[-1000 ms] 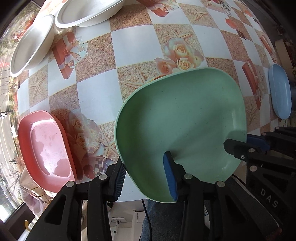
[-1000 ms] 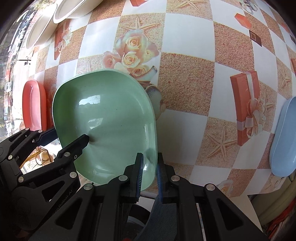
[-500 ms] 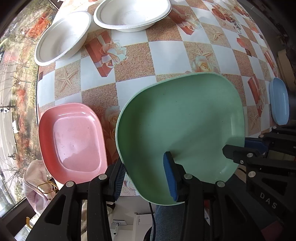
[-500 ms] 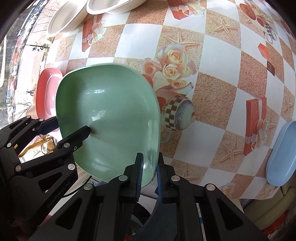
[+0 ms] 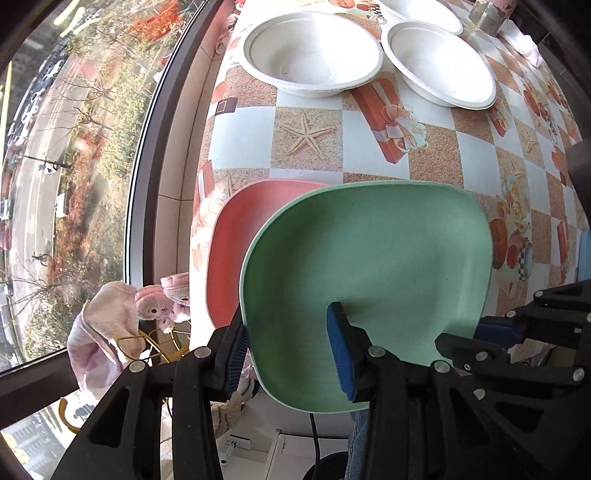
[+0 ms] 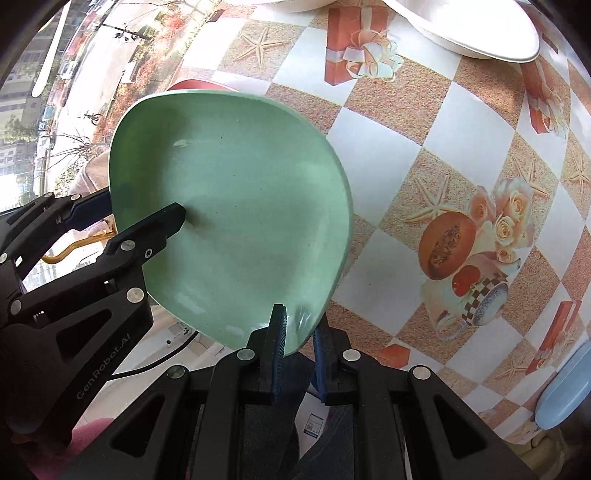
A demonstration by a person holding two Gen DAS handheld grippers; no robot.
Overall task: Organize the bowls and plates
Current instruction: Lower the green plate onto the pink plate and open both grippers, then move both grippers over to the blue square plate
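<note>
Both claws grip one green plate (image 5: 365, 280), each on its own edge. Left gripper (image 5: 288, 350) has its fingers spread wide, yet the plate's near-left rim sits between them: the right blue pad (image 5: 341, 354) lies inside the dish on its upper face and the left pad (image 5: 236, 354) is at the outer edge, so it appears to hold the rim loosely rather than squeezed tight, and whether both pads truly touch cannot be told. Right gripper (image 6: 297, 339) has its fingers drawn close together, pinching the plate's near-right rim between the two blue pads. In the right wrist view the green plate (image 6: 236, 221) extends ahead and to the left of that claw, and the left claw's black finger (image 6: 162, 225) reaches onto its surface from the left. The plate is held above the patterned tablecloth (image 5: 436, 155). Ahead and left of the left claw, partly under the green plate, lies a pink plate (image 5: 236, 243) on the table's near-left corner. Farther ahead stand two white bowls (image 5: 314, 55), side by side with rims overlapping, and a third white dish (image 5: 424, 11) shows behind them. A pale blue plate (image 6: 565, 387) lies at the far right of the right claw, near the table edge. Left of the left claw, below the table, a pink plush toy (image 5: 110, 325) sits by the window.
</note>
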